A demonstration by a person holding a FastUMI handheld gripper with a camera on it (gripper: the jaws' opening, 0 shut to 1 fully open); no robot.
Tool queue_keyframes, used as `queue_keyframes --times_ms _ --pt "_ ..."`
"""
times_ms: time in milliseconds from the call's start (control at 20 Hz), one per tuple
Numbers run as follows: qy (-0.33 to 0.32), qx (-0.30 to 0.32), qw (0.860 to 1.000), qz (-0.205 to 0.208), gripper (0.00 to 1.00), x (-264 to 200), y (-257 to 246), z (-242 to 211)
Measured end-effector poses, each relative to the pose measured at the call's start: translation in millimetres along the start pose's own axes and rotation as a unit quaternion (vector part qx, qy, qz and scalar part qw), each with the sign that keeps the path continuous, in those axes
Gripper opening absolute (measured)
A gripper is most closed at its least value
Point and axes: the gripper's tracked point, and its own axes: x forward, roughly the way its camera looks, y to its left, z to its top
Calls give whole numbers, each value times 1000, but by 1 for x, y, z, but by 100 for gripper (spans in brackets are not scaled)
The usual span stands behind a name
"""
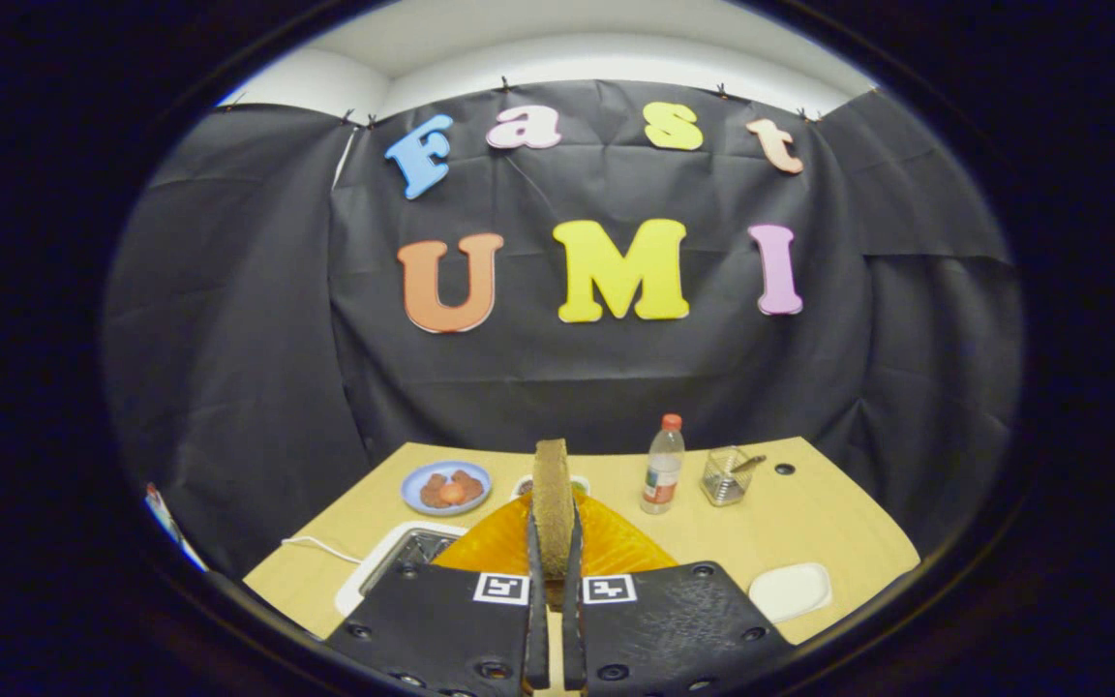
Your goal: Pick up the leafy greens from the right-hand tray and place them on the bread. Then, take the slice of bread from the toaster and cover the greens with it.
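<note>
A pale wooden table (pixel 809 523) stood before a creased black cloth wall, with a white ceiling above. The gripper (pixel 552 542) held one slice of bread (pixel 552 494) upright and edge-on, its rough brown crust showing, both fingers pressed against its flat sides. Just beyond the fingers lay a ribbed, glossy orange plate (pixel 616 547). Left of it sat one white toaster (pixel 401 560) with a dark slot, a thin white cord (pixel 320 547) trailing off. Farther back rested a round blue plate (pixel 419 481) bearing reddish-brown pieces, one clear plastic bottle (pixel 663 467) with a red cap, and a small clear cup (pixel 724 476) holding a utensil. One smooth white rounded tray (pixel 790 590) lay to the right.
</note>
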Motion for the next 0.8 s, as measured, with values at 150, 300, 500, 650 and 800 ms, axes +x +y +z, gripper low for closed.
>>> queue_keyframes --times_ms 150,300,500,650,800 --pt "31 21 999 -6 6 19 -25 -46" --pt "63 40 997 -18 5 30 -47 -91" --pt "95 73 993 -7 6 40 -58 -133" --pt "101 82 992 -4 6 40 -66 -147" --pt "103 89 991 11 6 43 -68 -160"
